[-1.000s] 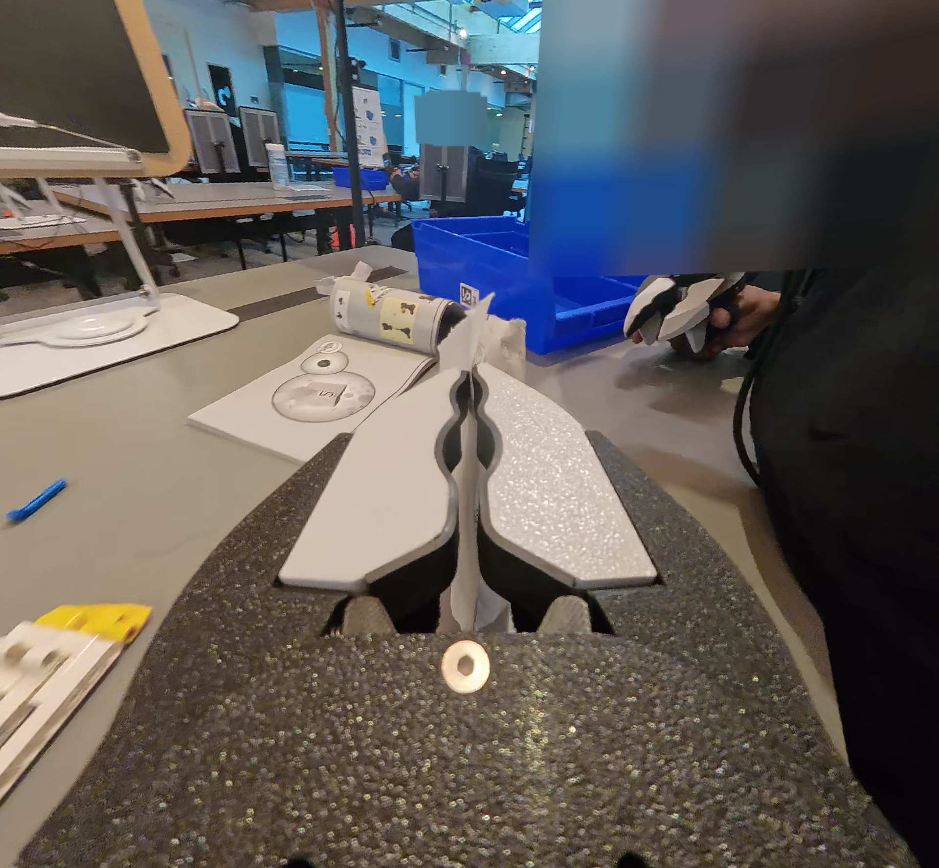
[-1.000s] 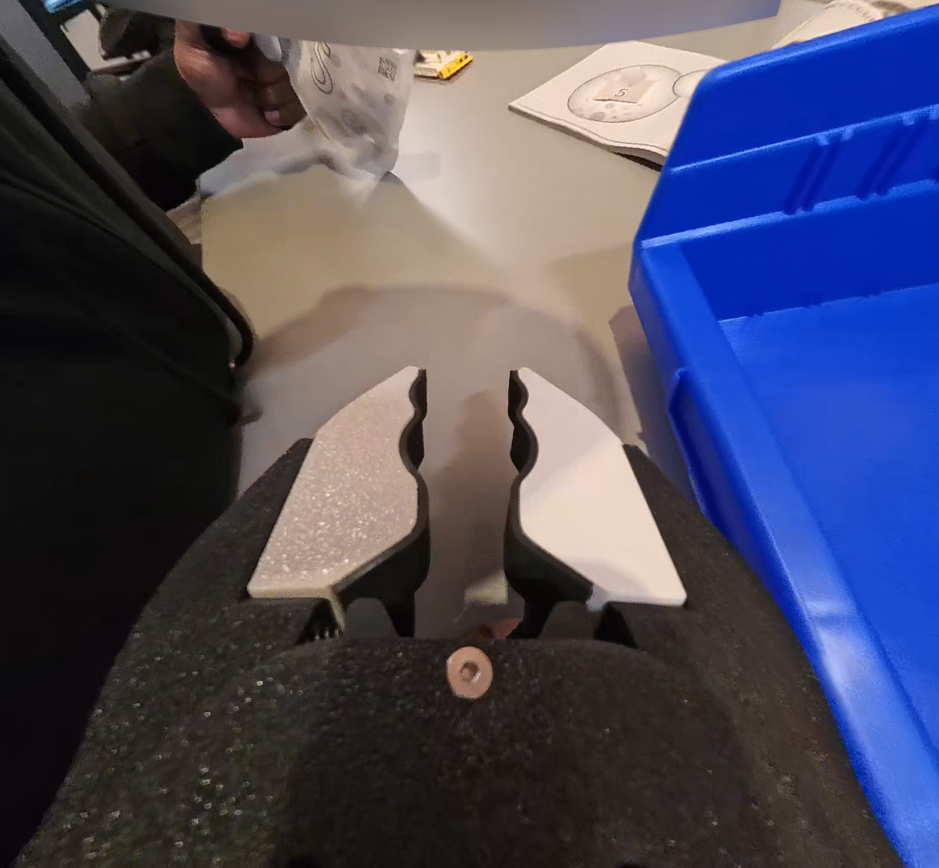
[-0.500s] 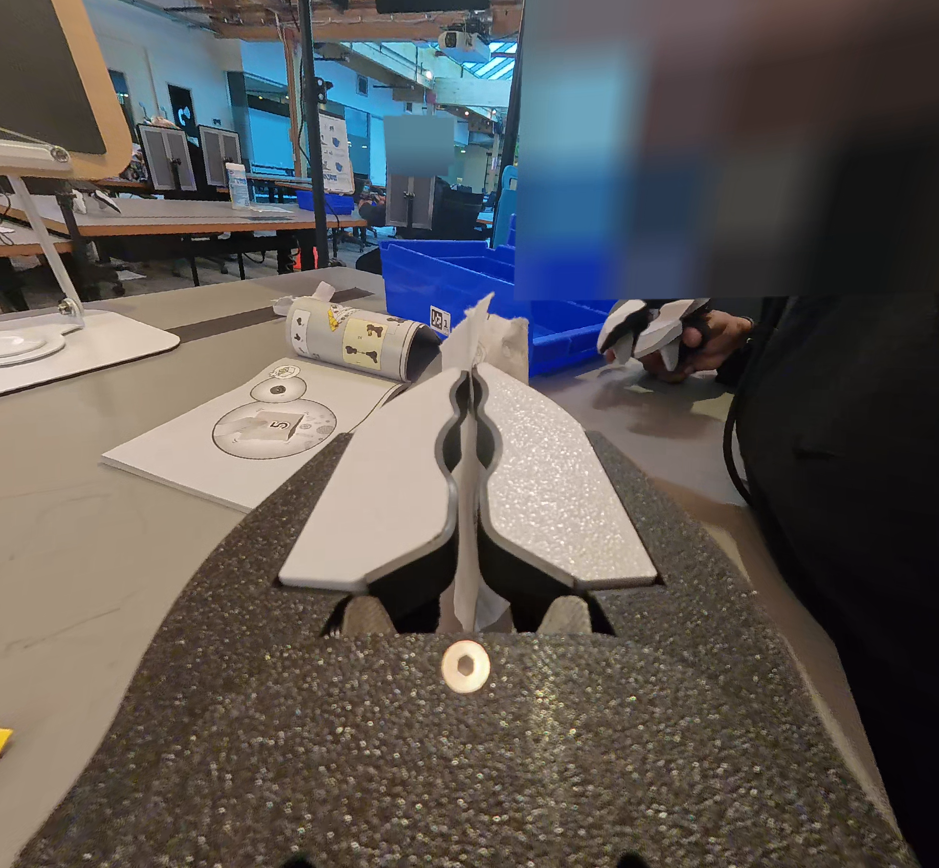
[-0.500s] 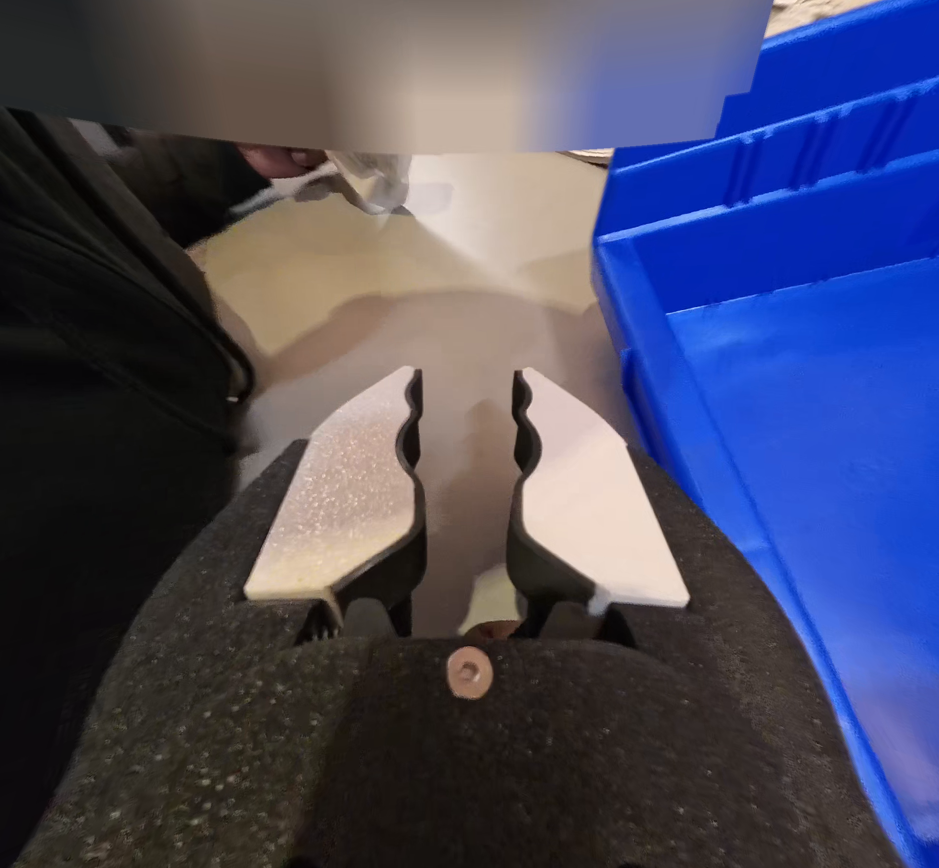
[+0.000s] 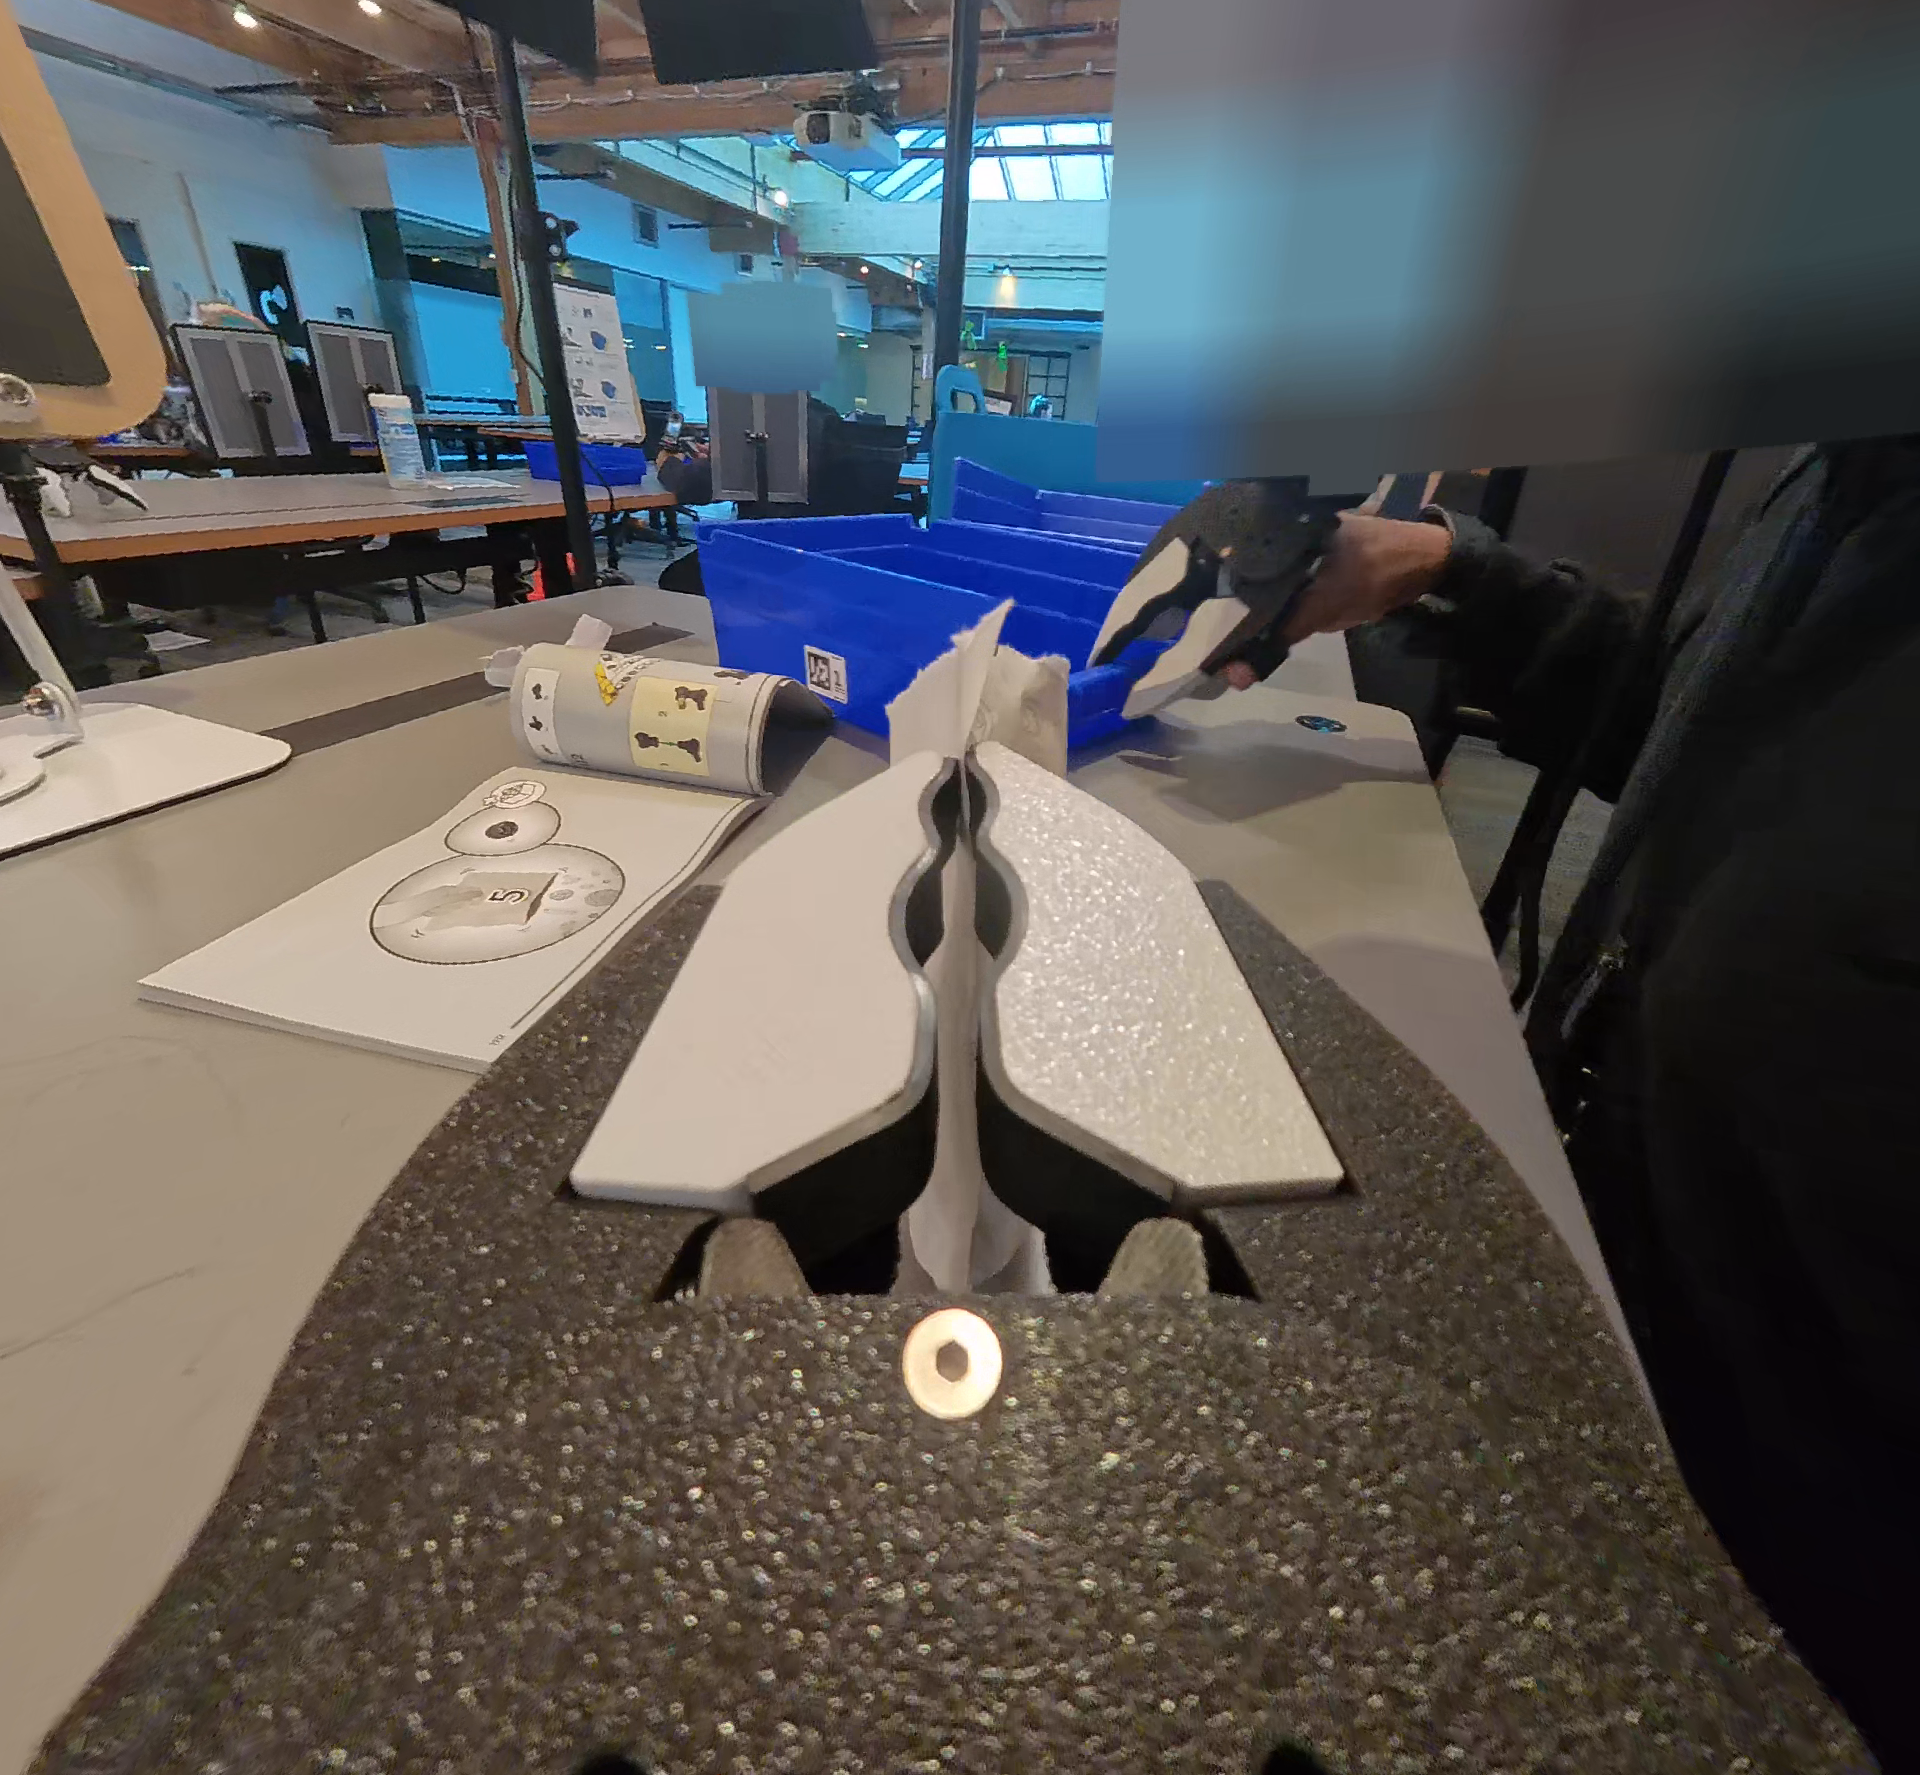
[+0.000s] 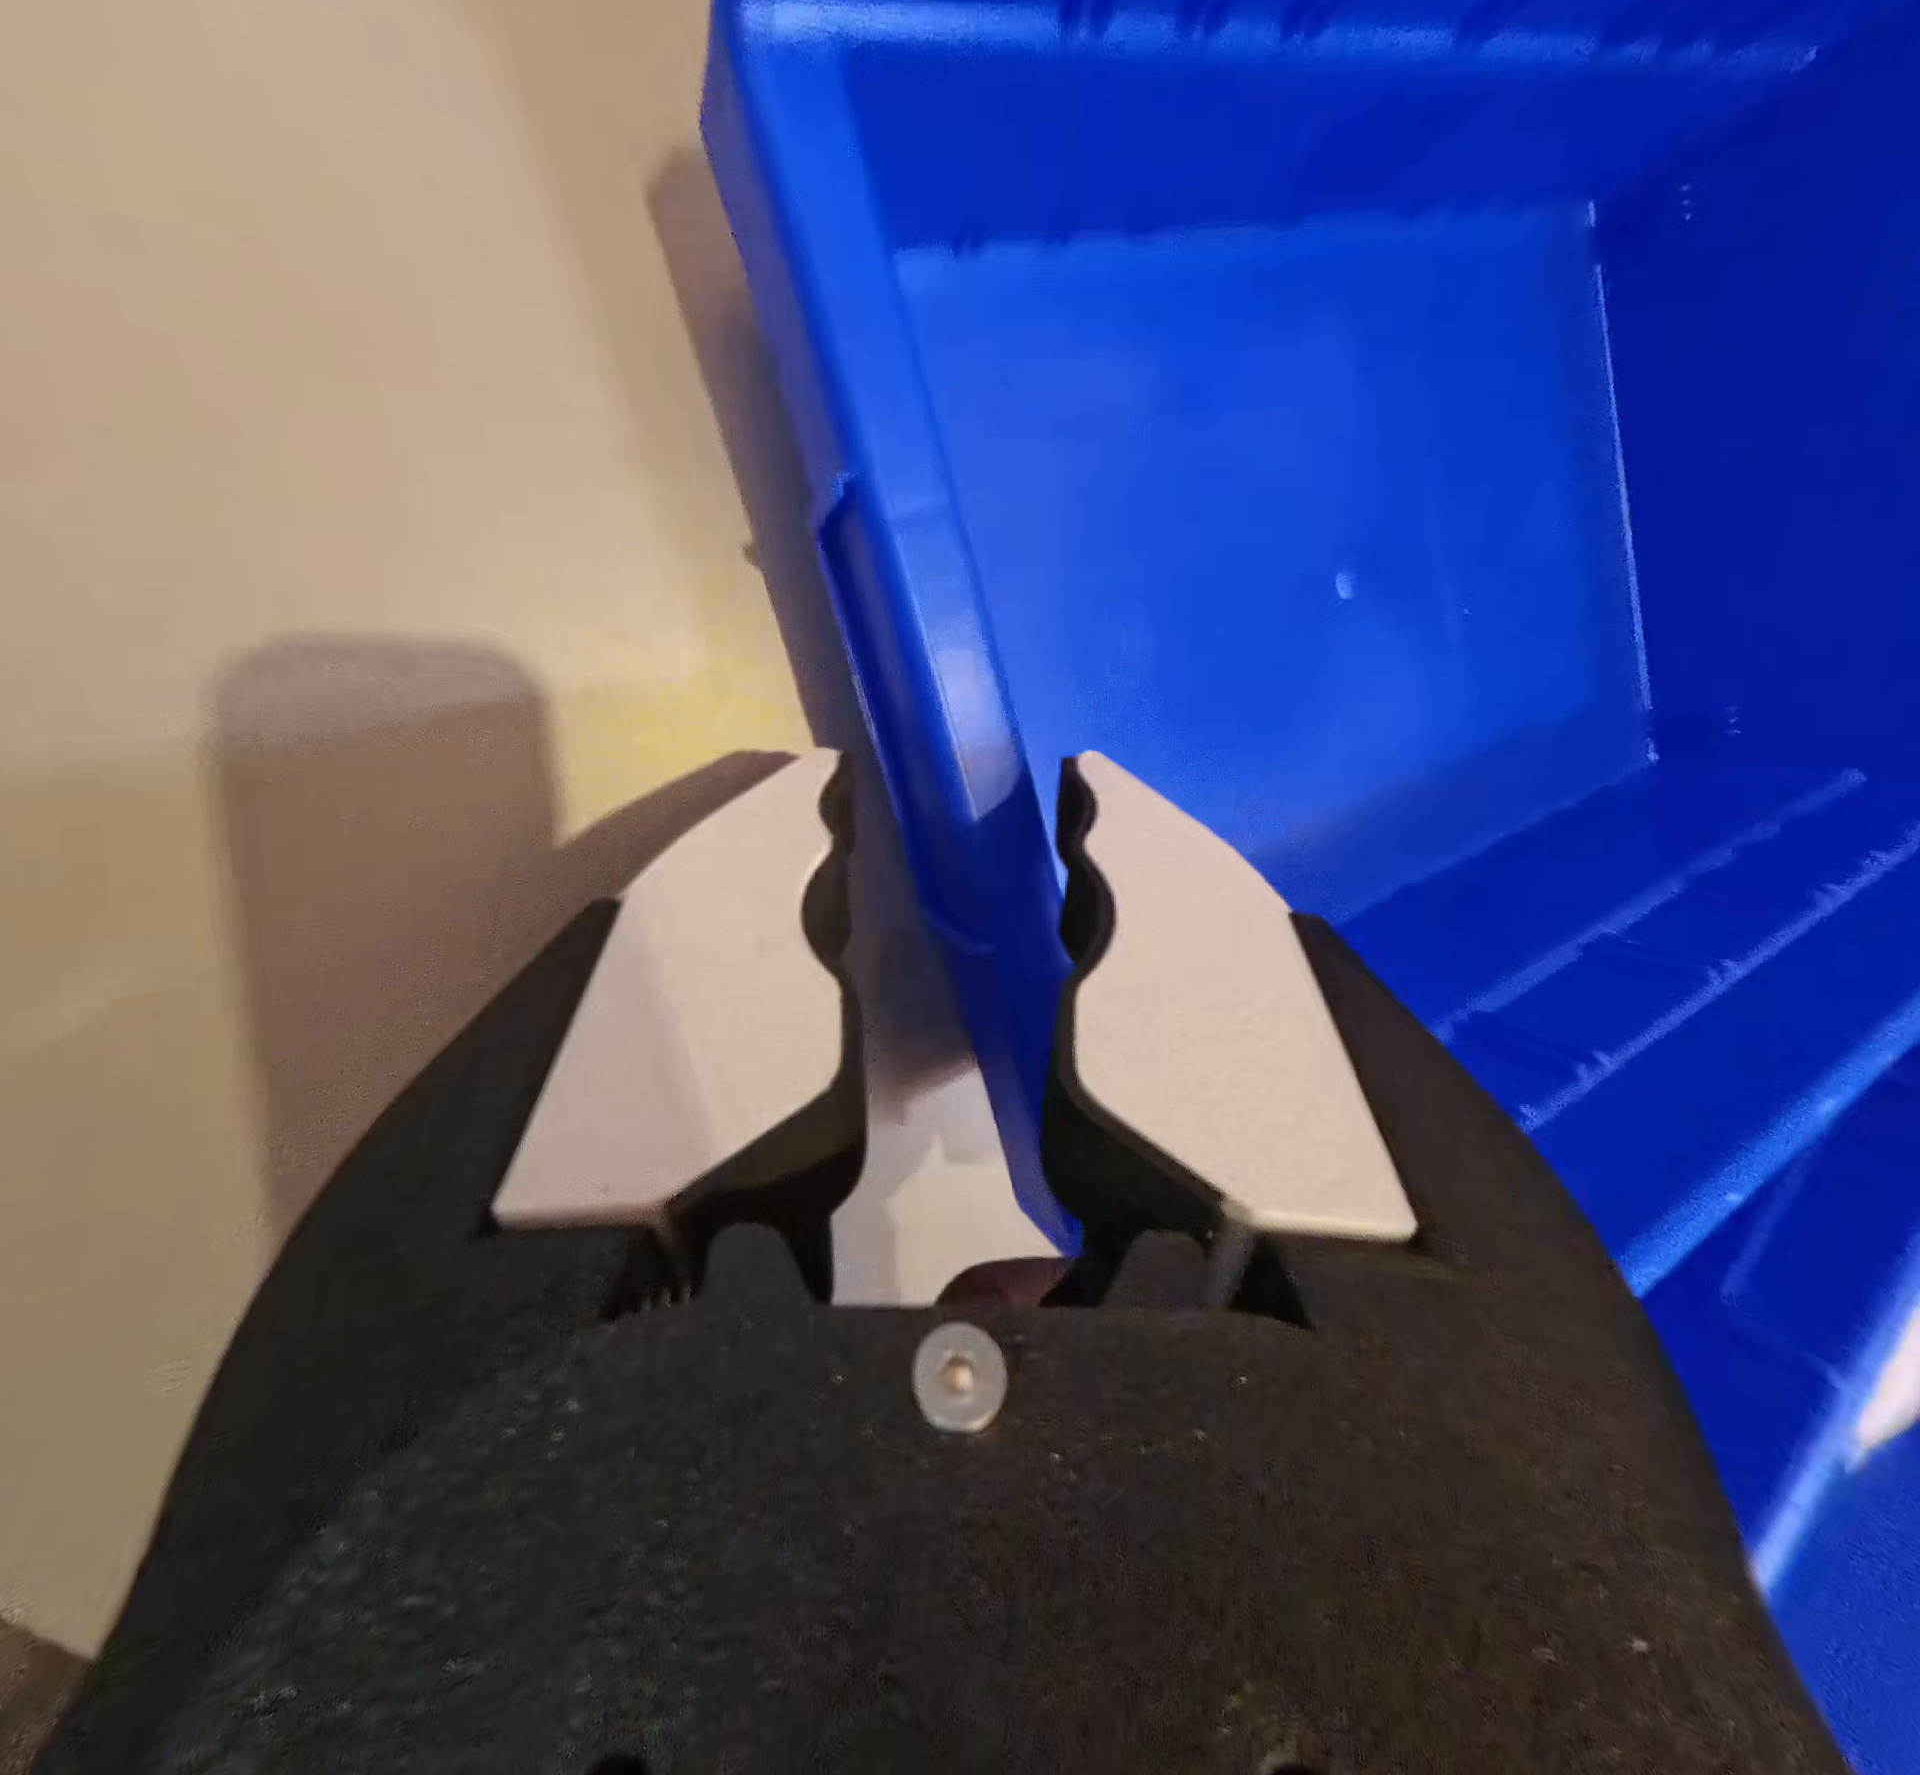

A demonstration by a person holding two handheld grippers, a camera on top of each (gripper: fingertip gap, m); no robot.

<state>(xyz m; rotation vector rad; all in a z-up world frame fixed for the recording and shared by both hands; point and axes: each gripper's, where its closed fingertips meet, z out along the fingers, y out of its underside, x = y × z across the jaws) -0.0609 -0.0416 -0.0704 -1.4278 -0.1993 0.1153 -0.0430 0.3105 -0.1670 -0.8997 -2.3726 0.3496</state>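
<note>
Pinching a white paper bag [image 5: 961, 686] between the pressed-together fingers of the left gripper [image 5: 961, 769], with the thin sheet running back through the jaws and its torn edge sticking up just past the tips. Straddling the near wall of the blue bin [image 6: 810, 271] with the right gripper [image 6: 956, 780], spread apart: wall between the two fingers, close against the right one, a plain gap of table visible beside the left one, so not clamped. Nothing to be seen inside the bin in the part visible beyond the right gripper's tips. Held by a person's hand [image 5: 1371, 572] in a dark sleeve, ahead and to the right of the left gripper.

Lying ahead and to the left of the left gripper on the grey table [image 5: 156, 1154]: an open booklet [image 5: 416, 946], flat, its far pages curled into a roll [image 5: 644, 707] just beside the bin. Farther left, a white stand base [image 5: 125, 769]. Beyond the table, a large workroom with more tables, wooden ceiling beams and hanging black panels.
</note>
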